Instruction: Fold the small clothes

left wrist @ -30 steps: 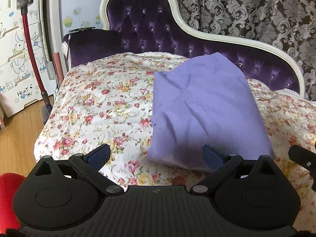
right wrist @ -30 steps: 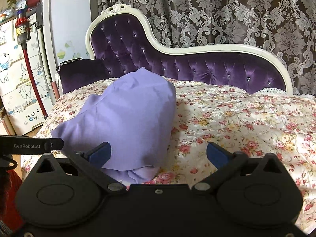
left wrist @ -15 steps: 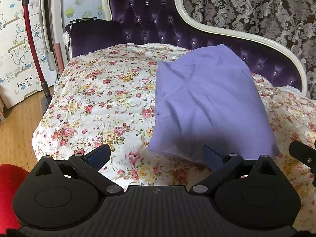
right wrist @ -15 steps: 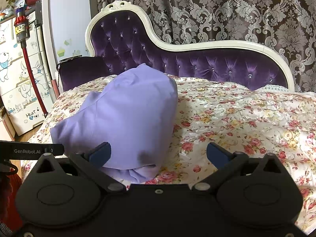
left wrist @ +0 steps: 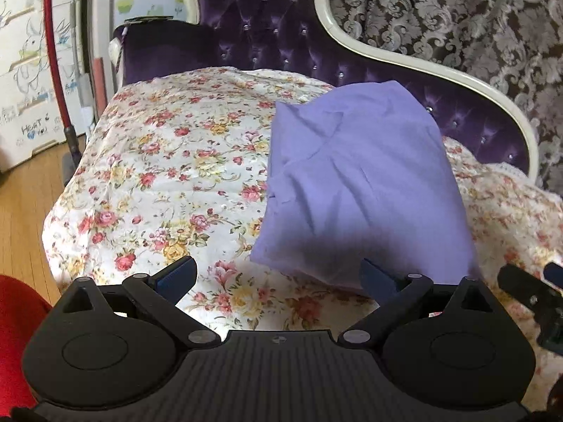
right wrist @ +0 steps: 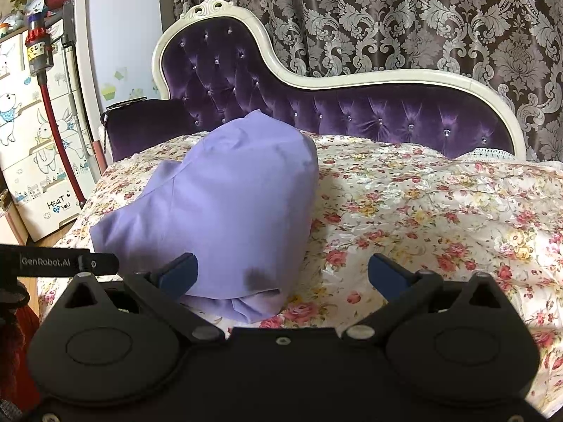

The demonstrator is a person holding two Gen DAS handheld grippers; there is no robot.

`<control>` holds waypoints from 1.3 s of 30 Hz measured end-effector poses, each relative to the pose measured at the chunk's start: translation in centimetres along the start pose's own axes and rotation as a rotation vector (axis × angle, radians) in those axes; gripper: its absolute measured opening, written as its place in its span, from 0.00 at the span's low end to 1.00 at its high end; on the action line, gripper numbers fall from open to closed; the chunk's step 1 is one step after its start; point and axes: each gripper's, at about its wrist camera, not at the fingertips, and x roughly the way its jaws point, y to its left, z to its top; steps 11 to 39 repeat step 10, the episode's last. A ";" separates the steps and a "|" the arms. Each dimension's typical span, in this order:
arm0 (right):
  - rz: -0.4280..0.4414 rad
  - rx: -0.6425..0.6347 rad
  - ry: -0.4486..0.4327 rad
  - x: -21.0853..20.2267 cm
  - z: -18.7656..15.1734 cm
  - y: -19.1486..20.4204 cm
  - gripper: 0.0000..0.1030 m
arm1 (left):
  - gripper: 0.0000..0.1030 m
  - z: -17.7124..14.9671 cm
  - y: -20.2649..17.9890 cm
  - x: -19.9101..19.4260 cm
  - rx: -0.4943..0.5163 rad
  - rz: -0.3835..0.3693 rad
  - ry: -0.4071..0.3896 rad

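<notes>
A folded lilac garment (left wrist: 366,183) lies on the floral bedspread (left wrist: 183,176), right of centre in the left wrist view. My left gripper (left wrist: 278,277) hovers open just short of its near edge, nothing between the blue pads; the right pad (left wrist: 378,279) sits over the cloth's near edge. In the right wrist view the same garment (right wrist: 225,211) lies to the left, layered edges facing me. My right gripper (right wrist: 281,274) is open and holds nothing, its left pad (right wrist: 177,274) over the garment's near edge. The right gripper's tip (left wrist: 527,295) shows at the left view's right edge.
A purple tufted headboard with a cream frame (right wrist: 352,112) backs the bed, patterned curtains (right wrist: 404,17) behind. To the left stand a red stick vacuum (right wrist: 52,112), a cartoon-printed cabinet (right wrist: 31,161) and wooden floor (left wrist: 21,211). Red clothing (left wrist: 14,316) shows at lower left.
Both grippers have pulled back slightly from the garment and the left view has tilted upward; the garment lies where it was. Both stay open.
</notes>
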 end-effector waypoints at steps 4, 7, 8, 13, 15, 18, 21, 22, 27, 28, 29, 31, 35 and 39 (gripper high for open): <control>0.000 0.002 -0.001 0.0 0.0 0.1 1.00 | 0.98 -0.3 -1.0 -0.6 0.080 0.117 -0.060; 0.002 0.004 -0.001 0.0 -0.1 0.0 1.00 | 0.98 -0.4 -1.6 -0.9 0.110 0.152 -0.088; 0.001 0.004 0.000 0.0 -0.1 0.1 1.00 | 0.98 -0.4 -1.7 -0.9 0.115 0.143 -0.086; 0.003 0.004 0.000 0.0 -0.1 0.1 1.00 | 0.98 -0.4 -1.8 -0.8 0.123 0.130 -0.077; 0.003 0.004 0.000 0.0 -0.1 0.1 1.00 | 0.98 -0.4 -1.8 -0.8 0.123 0.130 -0.077; 0.003 0.004 0.000 0.0 -0.1 0.1 1.00 | 0.98 -0.4 -1.8 -0.8 0.123 0.130 -0.077; 0.003 0.004 0.000 0.0 -0.1 0.1 1.00 | 0.98 -0.4 -1.8 -0.8 0.123 0.130 -0.077; 0.003 0.004 0.000 0.0 -0.1 0.1 1.00 | 0.98 -0.4 -1.8 -0.8 0.123 0.130 -0.077; 0.003 0.004 0.000 0.0 -0.1 0.1 1.00 | 0.98 -0.4 -1.8 -0.8 0.123 0.130 -0.077; 0.003 0.004 0.000 0.0 -0.1 0.1 1.00 | 0.98 -0.4 -1.8 -0.8 0.123 0.130 -0.077; 0.003 0.004 0.000 0.0 -0.1 0.1 1.00 | 0.98 -0.4 -1.8 -0.8 0.123 0.130 -0.077; 0.003 0.004 0.000 0.0 -0.1 0.1 1.00 | 0.98 -0.4 -1.8 -0.8 0.123 0.130 -0.077; 0.003 0.004 0.000 0.0 -0.1 0.1 1.00 | 0.98 -0.4 -1.8 -0.8 0.123 0.130 -0.077; 0.003 0.004 0.000 0.0 -0.1 0.1 1.00 | 0.98 -0.4 -1.8 -0.8 0.123 0.130 -0.077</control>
